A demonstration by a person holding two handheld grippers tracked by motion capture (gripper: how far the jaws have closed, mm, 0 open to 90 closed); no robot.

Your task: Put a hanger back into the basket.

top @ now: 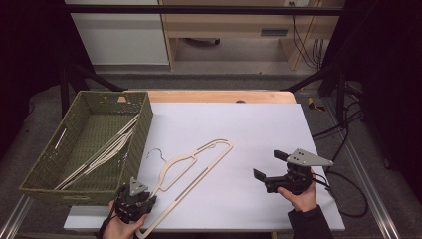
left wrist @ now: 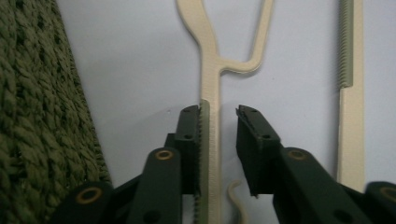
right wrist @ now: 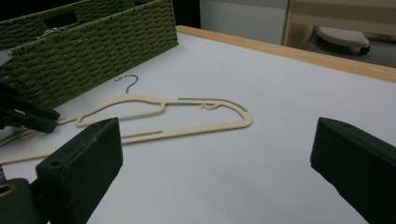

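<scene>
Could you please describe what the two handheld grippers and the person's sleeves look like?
Both the left gripper and the right gripper are black, two-jawed, each topped by a grey three-cornered plate. A black cable trails from the right one. The right sleeve is dark.

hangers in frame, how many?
At least 3: one cream hanger flat on the white table between the left gripper jaws; at least two overlapping in the green basket, possibly more hidden.

**Hanger bar between the jaws**

The left gripper (left wrist: 219,116) straddled a cream hanger (left wrist: 211,70) lying on the white table (left wrist: 140,60). One jaw touched the bar (the other stood slightly off). A green woven basket (left wrist: 42,130) stood alongside.
</scene>
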